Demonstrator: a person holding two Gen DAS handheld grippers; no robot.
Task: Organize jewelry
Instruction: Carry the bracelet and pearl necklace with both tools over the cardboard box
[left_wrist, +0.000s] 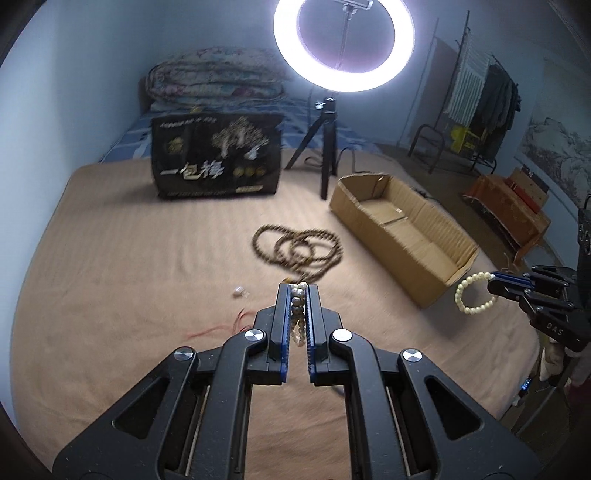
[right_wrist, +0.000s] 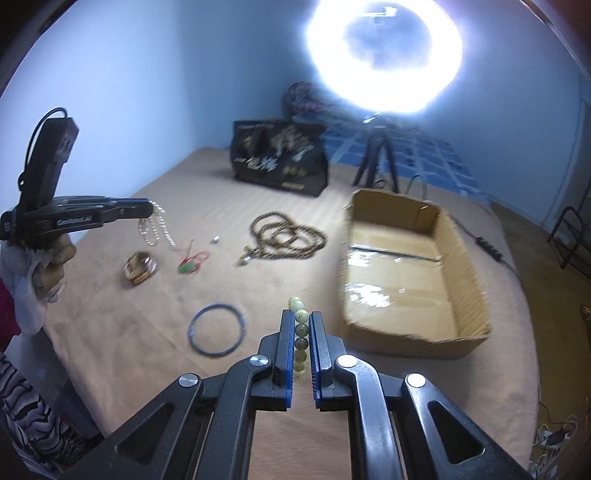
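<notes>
My left gripper (left_wrist: 298, 291) is shut on a white pearl necklace (left_wrist: 297, 314); in the right wrist view it (right_wrist: 149, 208) hangs the pearls (right_wrist: 155, 230) above the tan blanket. My right gripper (right_wrist: 301, 317) is shut on a pale green bead bracelet (right_wrist: 301, 332), which also shows in the left wrist view (left_wrist: 474, 293) beside the open cardboard box (left_wrist: 402, 229). A long brown bead necklace (right_wrist: 288, 236) lies coiled mid-bed. A blue bangle (right_wrist: 217, 329), a gold-brown bracelet (right_wrist: 140, 267), a green pendant on red cord (right_wrist: 188, 264) and a small white piece (right_wrist: 215, 239) lie on the blanket.
The cardboard box (right_wrist: 410, 273) sits right of my right gripper. A black printed bag (right_wrist: 280, 162) and a ring light on a tripod (right_wrist: 376, 158) stand at the back. A power strip cable (right_wrist: 487, 243) runs along the bed's right side.
</notes>
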